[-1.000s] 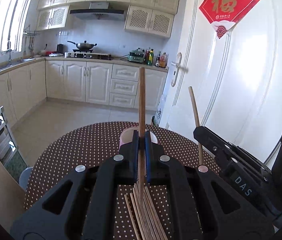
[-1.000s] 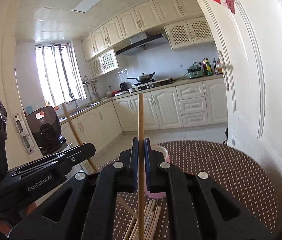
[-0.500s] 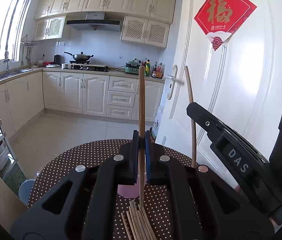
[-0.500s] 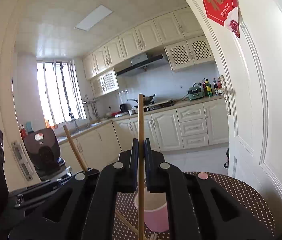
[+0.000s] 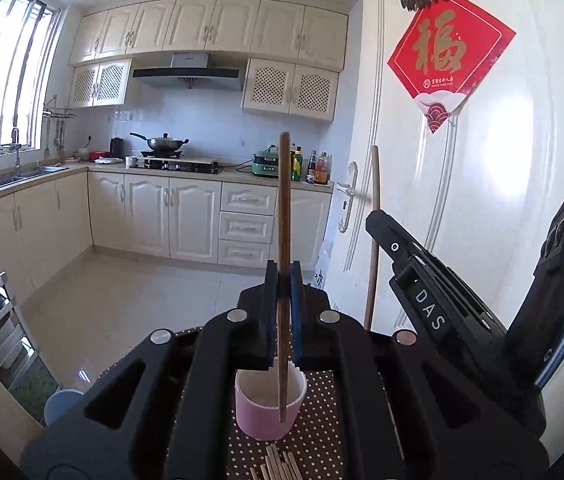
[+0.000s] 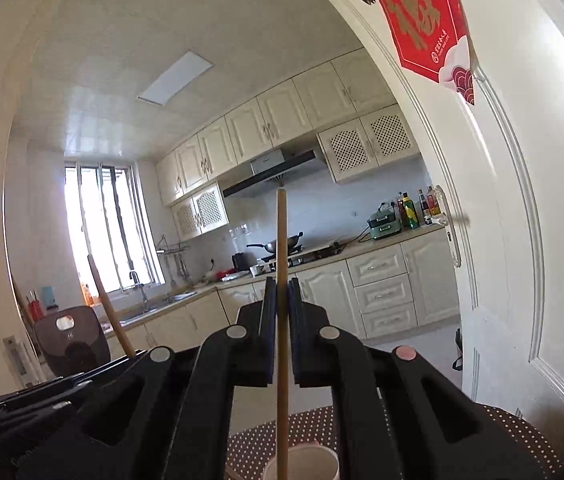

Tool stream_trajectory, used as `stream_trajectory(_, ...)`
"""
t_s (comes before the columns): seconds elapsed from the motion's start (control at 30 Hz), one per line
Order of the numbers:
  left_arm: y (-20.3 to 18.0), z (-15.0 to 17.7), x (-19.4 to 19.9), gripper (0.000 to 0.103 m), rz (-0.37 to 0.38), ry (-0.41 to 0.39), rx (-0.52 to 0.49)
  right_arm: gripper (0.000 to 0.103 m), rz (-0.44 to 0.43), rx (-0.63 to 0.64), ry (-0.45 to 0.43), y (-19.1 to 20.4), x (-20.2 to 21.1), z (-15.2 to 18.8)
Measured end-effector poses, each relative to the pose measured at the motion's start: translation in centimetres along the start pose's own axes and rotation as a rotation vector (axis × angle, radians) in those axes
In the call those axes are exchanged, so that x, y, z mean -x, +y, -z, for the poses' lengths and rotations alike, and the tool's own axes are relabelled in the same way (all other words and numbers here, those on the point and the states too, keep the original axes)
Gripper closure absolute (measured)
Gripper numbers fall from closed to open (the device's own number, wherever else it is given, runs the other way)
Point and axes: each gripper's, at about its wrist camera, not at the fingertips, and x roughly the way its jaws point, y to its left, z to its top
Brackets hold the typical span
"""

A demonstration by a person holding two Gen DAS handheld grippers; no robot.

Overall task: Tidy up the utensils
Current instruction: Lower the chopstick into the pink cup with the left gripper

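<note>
The left gripper (image 5: 283,312) is clenching one dark brown chopstick (image 5: 283,240), held upright and pinched a little below its middle, so more of it is standing above the jaws than hanging below. Its lower tip is hanging in front of the pink cup (image 5: 270,404), which is sitting on the dotted counter (image 5: 321,440); whether the tip is inside the rim I cannot tell. The right gripper (image 6: 282,320) is clamping a second, paler chopstick (image 6: 282,264) the same way, upright, its lower end dropping toward the cup's white mouth (image 6: 301,465).

As I judge it, these sticks are going to handle as light, stiff and slim pieces of wood, smooth enough to swivel between flat pads if pinched loosely. A hold near the middle, as here, is keeping them balanced; a hold at one end would let them swing. The cup looks light as well, and a knock on its rim could tip it.

Counting: two chopsticks in the air, one cup, and a loose bundle of more chopsticks (image 5: 278,464) lying at the near edge of the counter, at least five ends showing, the rest cut off from sight.
</note>
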Motion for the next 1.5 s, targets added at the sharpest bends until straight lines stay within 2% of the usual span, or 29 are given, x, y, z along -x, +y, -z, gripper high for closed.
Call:
stream_trajectory(0.33,0.9,-1.0,-2.6,0.097,-0.063,-0.015,-0.002,0.098,0.035,0.053,-0.062,-0.1,-2.9,0.9)
stream_trajectory(0.53,1.7,-0.4,-5.1,0.097,-0.077,0.021,0.008,0.098,0.063,0.075,-0.102,-0.4,-4.3,2.8)
stream_trajectory(0.7,2.1,0.5,-7.1,0.097,-0.093,0.065,0.008,0.098,0.092,0.090,-0.088,-0.7,-5.5,4.0)
stream_trajectory(1.0,3.0,1.8,-10.0,0.097,-0.117,0.158,0.031,0.098,0.153,0.087,0.020,-1.6,-7.5,6.6)
stream_trajectory(1.3,3.7,4.0,-12.0,0.097,-0.081,0.239,0.037,0.098,0.156,0.059,0.154,-2.7,-8.5,8.5)
stream_trajectory(1.5,3.5,4.5,-11.8,0.096,-0.064,0.209,0.012,0.097,0.153,0.039,0.218,-3.2,-8.7,9.0)
